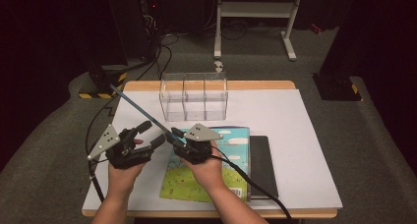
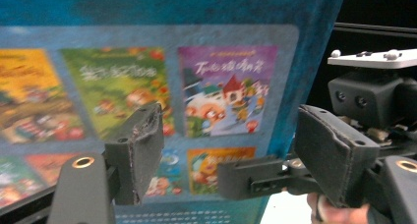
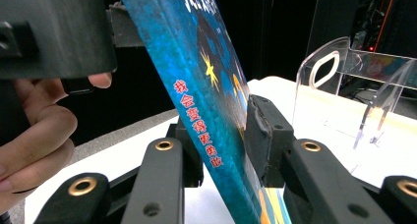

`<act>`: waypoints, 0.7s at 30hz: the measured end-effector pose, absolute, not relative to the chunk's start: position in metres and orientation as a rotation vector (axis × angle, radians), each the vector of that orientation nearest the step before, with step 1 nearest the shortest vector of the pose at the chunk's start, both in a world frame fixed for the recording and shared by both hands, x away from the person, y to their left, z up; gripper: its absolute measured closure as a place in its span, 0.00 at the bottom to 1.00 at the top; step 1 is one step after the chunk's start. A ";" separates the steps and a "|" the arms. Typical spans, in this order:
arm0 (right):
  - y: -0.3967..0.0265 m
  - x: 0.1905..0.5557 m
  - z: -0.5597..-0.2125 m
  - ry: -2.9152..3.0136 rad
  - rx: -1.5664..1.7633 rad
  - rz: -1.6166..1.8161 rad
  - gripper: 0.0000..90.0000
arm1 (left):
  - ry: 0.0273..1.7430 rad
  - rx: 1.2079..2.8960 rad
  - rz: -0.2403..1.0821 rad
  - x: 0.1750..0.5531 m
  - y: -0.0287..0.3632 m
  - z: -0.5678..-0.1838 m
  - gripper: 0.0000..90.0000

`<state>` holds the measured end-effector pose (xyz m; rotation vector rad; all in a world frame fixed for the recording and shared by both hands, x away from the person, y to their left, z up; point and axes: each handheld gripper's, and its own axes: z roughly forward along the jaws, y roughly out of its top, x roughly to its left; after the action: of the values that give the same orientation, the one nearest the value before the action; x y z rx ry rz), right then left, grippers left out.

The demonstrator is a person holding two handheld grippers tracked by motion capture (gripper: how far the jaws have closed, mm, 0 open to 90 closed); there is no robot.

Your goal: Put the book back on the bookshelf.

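1. Books are being handled: a thin blue picture book is being held up on edge between the two grippers, and its back cover is being faced by the left gripper.
2. That book is being pinched near its spine by the right gripper; the left one is spread, nothing pressed.
3. Beyond both grippers a clear divided organiser is standing on the white table.
4. Under the right gripper a green picture book is lying, partly covered by the hand, beside a black book.
5. Cover text is being blurred; the raised book's edges are being cropped.
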<state>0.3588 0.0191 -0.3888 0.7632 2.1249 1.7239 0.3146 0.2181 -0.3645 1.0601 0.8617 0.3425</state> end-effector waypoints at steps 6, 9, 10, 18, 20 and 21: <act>0.018 0.359 -0.389 2.122 0.772 1.731 0.76 | 0.864 1.058 0.348 0.314 0.215 -0.365 0.29; 0.016 0.361 -0.390 2.143 0.793 1.746 0.71 | 0.867 1.058 0.350 0.314 0.215 -0.365 0.29; 0.015 0.362 -0.390 2.160 0.808 1.747 0.69 | 0.868 1.058 0.348 0.314 0.215 -0.365 0.29; -0.009 0.360 -0.404 2.267 0.886 1.685 0.68 | 0.877 1.054 0.361 0.314 0.212 -0.365 0.26; -0.012 0.358 -0.406 2.266 0.888 1.680 0.70 | 0.884 1.051 0.361 0.313 0.211 -0.364 0.26; -0.013 0.357 -0.407 2.264 0.895 1.679 0.70 | 0.887 1.052 0.362 0.313 0.211 -0.364 0.25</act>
<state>0.3574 -0.0126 -0.4066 0.8948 2.2636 1.6792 0.3134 0.2107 -0.3635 1.0518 0.8868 0.3625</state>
